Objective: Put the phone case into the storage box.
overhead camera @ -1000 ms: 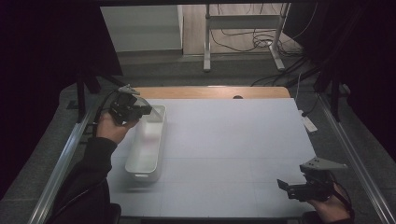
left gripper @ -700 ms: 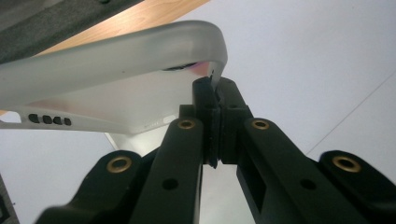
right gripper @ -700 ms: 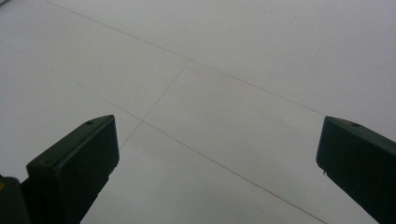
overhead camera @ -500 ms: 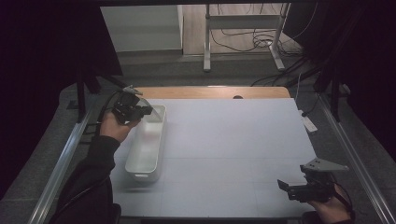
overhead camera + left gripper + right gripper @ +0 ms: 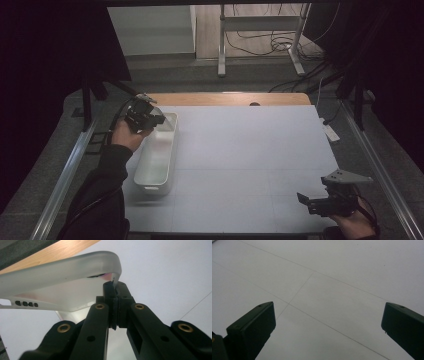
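One white tray [image 5: 155, 165] on tabletop [image 5: 250, 150]; left gripper [image 5: 159, 120] fingers clenched on its far rim; right gripper [image 5: 303, 199] fingers spread, well apart from tray.

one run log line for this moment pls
left gripper: shut on bin rim | right gripper: open, over table | bin: at table's left

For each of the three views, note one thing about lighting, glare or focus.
High view: dim, with black surroundings; the white table is the brightest area. Left gripper view: the white tray rim is pinched by the left gripper, its near black parts soft and out of focus, with a faint glare at the rim. Right gripper view: even light, the right gripper fingers dark and blurred.
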